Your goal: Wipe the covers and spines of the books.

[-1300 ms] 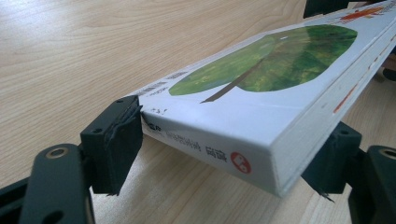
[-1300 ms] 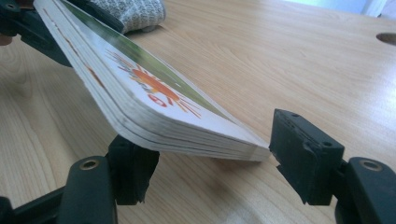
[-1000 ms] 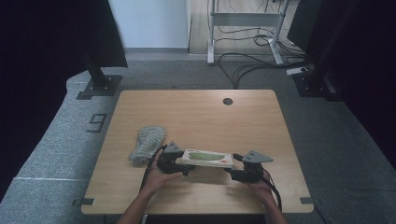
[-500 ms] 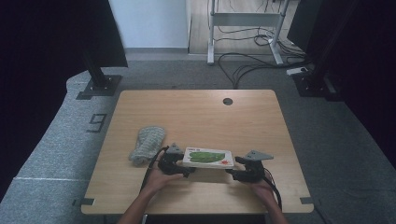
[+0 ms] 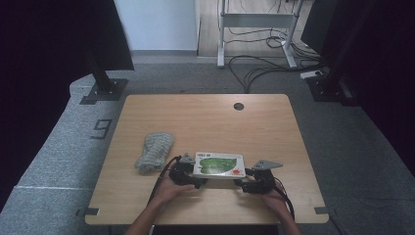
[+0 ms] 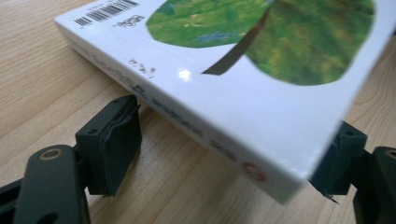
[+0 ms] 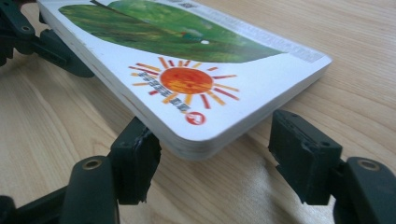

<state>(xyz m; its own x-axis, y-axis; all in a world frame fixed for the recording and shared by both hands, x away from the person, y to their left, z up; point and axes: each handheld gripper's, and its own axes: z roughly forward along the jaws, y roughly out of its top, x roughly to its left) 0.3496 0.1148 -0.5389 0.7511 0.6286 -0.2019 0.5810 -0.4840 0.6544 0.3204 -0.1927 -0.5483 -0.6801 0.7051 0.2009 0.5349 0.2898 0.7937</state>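
Observation:
A white board book [image 5: 219, 165] with a green leaf and an orange sun on its cover lies flat near the table's front edge, between my two grippers. My left gripper [image 5: 196, 178] is at the book's left end. In the left gripper view the book [image 6: 233, 70] rests across that gripper's [image 6: 229, 144] open jaws, lifted off the wood. My right gripper [image 5: 244, 182] is at the right end. In the right gripper view the book's corner [image 7: 187, 79] hangs over that gripper's [image 7: 217, 149] wide-open jaws, with the left jaw touching its underside.
A grey knitted cloth [image 5: 154, 151] lies on the wooden table [image 5: 205, 117] just left of my left gripper. A round cable hole [image 5: 238, 105] sits near the far edge. Stand bases and cables are on the floor beyond the table.
The book and both grippers have shifted slightly to the right. The left gripper has edged closer under the book's left end.

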